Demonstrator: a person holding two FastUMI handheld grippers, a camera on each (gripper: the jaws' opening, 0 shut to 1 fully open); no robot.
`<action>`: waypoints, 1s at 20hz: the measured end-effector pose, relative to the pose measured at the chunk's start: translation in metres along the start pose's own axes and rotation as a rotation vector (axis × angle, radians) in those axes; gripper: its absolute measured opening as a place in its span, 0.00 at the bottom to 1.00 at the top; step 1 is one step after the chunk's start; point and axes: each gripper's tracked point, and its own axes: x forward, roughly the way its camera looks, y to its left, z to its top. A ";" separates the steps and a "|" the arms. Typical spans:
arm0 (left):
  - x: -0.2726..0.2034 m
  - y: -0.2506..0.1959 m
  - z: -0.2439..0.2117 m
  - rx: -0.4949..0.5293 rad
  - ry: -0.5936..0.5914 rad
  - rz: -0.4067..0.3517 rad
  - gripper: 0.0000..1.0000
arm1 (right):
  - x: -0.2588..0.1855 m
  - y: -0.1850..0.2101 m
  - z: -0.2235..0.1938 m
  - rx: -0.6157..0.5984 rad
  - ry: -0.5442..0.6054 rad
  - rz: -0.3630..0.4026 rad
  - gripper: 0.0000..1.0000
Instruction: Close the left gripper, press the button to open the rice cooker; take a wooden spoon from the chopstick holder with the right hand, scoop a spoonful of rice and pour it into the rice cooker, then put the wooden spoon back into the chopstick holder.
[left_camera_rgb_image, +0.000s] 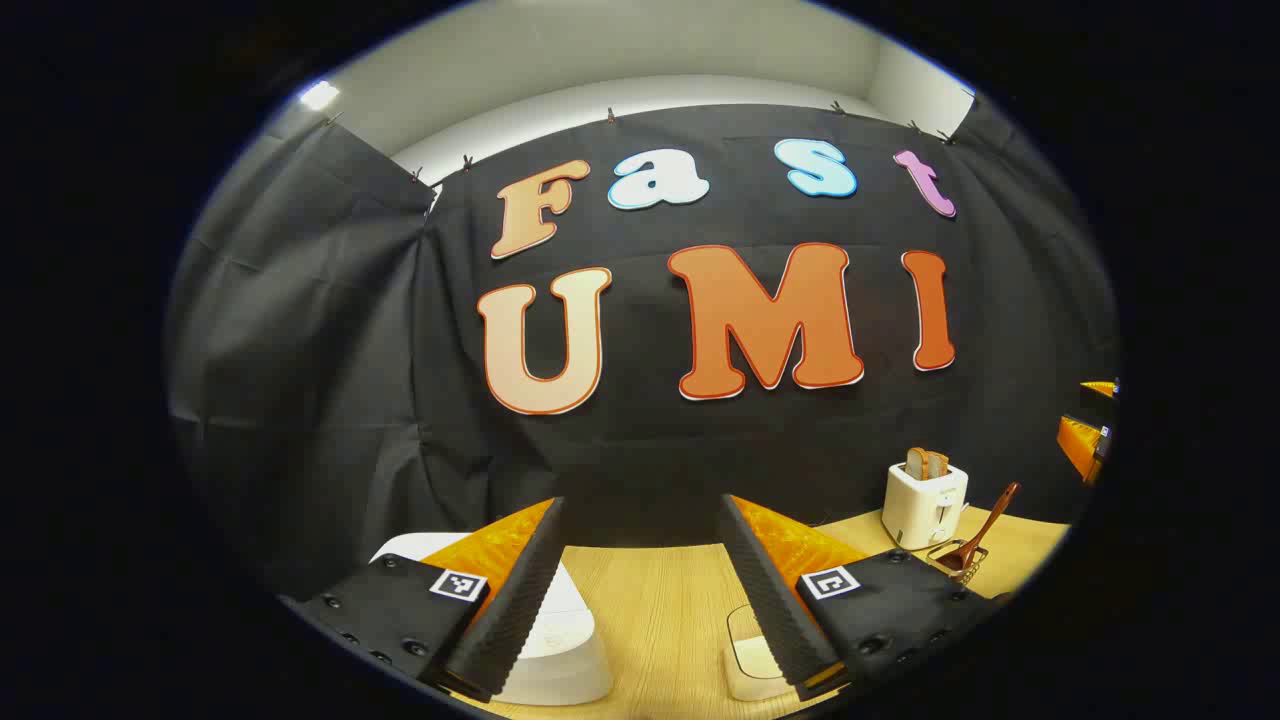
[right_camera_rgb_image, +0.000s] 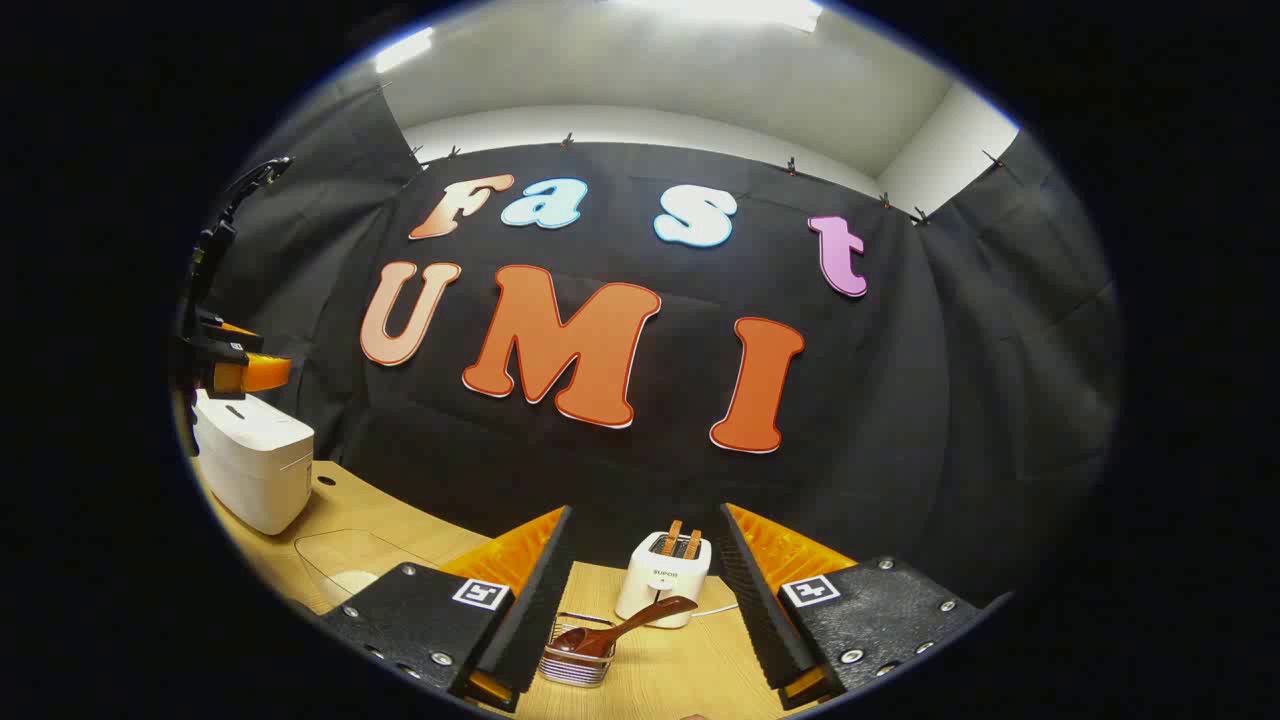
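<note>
My left gripper is open and holds nothing. It hangs above the white rice cooker, whose lid is down and which the left finger partly hides. A clear container of rice sits under the right finger. My right gripper is also open and holds nothing. It sits a little back from the wire chopstick holder. The wooden spoon leans in that holder with its handle up to the right. The right gripper view has the rice cooker at far left, with the left gripper over it.
A white toaster with two bread slices stands just behind the chopstick holder, near the black cloth wall. The clear container lies on the wooden table between the cooker and the holder. In the left gripper view the toaster and the spoon are at right.
</note>
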 end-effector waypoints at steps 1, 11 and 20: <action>0.000 -0.002 -0.001 0.001 0.000 -0.004 0.96 | -0.001 0.001 0.000 0.002 0.000 0.004 0.83; 0.003 -0.004 -0.007 0.003 0.016 -0.002 0.98 | 0.000 0.002 -0.005 -0.003 0.012 0.007 0.84; 0.003 -0.004 -0.007 0.014 0.011 0.004 0.96 | 0.003 0.005 -0.015 0.087 0.067 0.016 0.84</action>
